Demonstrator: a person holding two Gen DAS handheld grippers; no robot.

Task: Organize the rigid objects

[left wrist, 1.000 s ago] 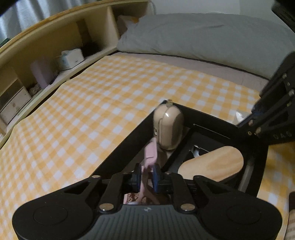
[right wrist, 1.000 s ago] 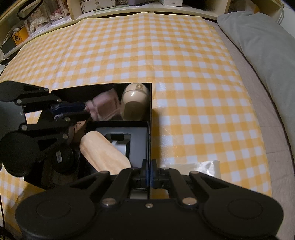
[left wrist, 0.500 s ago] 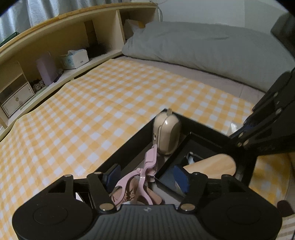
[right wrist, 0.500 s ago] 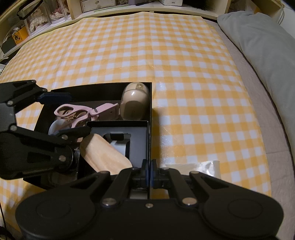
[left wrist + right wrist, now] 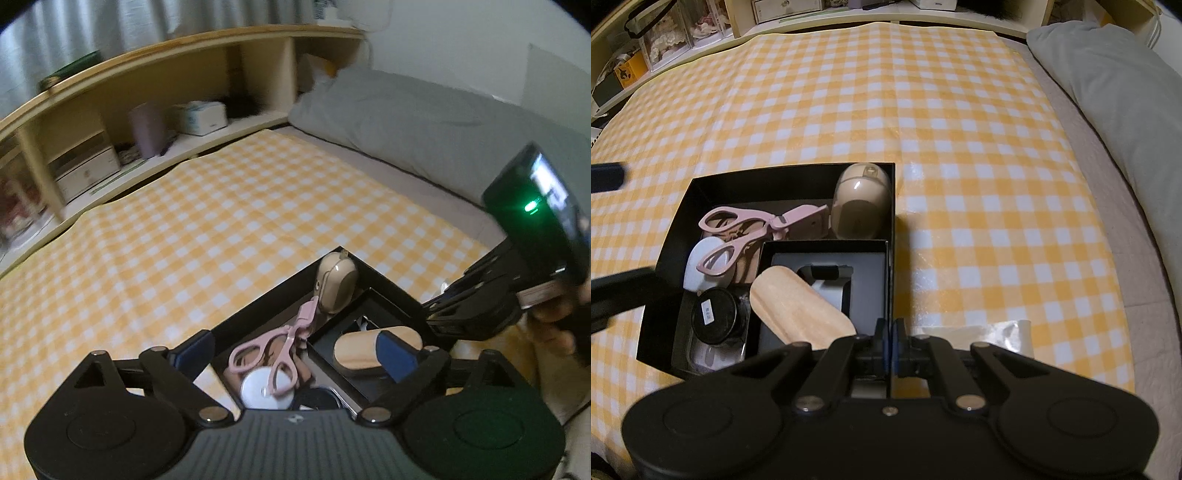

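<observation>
A black box [image 5: 679, 218] sits on the yellow checked cloth [image 5: 923, 129]. In it lie pink scissors [image 5: 753, 236], a beige mouse [image 5: 860, 206], a white disc [image 5: 701, 266], a black round jar [image 5: 716, 314] and a smaller black box [image 5: 827, 247] with a wooden oval piece [image 5: 798, 310]. My left gripper [image 5: 295, 350] hovers above the box, its jaws opening wide; the scissors [image 5: 280, 350] lie free below them. My right gripper [image 5: 888, 347] is shut on the box's right wall.
A grey pillow [image 5: 424, 122] lies beyond the cloth. A wooden shelf [image 5: 147, 110] with small boxes runs along the bedside. Clear plastic wrap [image 5: 997, 332] lies right of the box. A person's hand [image 5: 550, 321] holds the right gripper.
The left gripper's jaws spread apart and let go of the pink scissors, which now lie in the box. The left gripper rose and pulled back. The right gripper stayed still.
</observation>
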